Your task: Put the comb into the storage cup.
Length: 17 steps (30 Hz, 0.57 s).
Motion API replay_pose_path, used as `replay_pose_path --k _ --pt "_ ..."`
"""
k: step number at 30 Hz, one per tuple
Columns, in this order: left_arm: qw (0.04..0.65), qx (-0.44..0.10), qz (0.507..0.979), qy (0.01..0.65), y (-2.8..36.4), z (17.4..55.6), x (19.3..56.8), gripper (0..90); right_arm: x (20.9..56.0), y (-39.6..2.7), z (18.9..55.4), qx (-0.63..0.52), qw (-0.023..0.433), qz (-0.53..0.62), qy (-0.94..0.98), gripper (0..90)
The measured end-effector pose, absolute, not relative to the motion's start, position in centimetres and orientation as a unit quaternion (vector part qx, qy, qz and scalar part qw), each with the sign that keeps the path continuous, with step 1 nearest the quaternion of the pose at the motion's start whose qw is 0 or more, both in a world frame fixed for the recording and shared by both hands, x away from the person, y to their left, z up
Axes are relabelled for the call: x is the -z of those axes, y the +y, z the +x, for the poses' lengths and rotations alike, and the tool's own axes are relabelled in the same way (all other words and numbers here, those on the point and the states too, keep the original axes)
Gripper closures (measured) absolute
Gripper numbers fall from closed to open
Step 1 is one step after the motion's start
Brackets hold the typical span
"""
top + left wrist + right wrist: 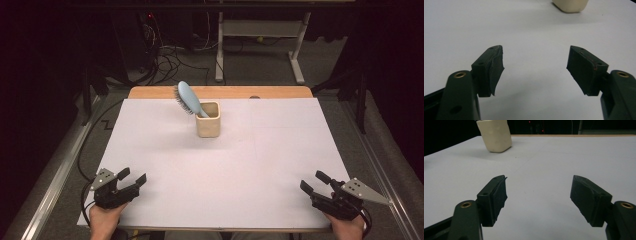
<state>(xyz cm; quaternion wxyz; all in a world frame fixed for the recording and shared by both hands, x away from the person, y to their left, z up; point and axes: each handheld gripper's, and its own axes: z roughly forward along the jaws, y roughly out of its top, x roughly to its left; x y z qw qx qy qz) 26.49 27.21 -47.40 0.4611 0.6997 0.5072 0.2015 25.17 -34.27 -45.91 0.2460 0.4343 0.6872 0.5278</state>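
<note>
We see both the left gripper (132,179) and right gripper (313,182) wide open and empty, well short of the cup (208,119), whose hairbrush (189,98) leans toward our left side.

No text, label, brand, number or sign can be read in any of the views.
</note>
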Motion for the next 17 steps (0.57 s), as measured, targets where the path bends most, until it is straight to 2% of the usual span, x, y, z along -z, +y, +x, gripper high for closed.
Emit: replay_pose_path --k 17 --pt "0.463 -0.2 0.699 0.507 27.22 26.41 47.41 29.9 45.92 -34.1 25.18 -0.525 0.245 0.434 0.689 29.7"
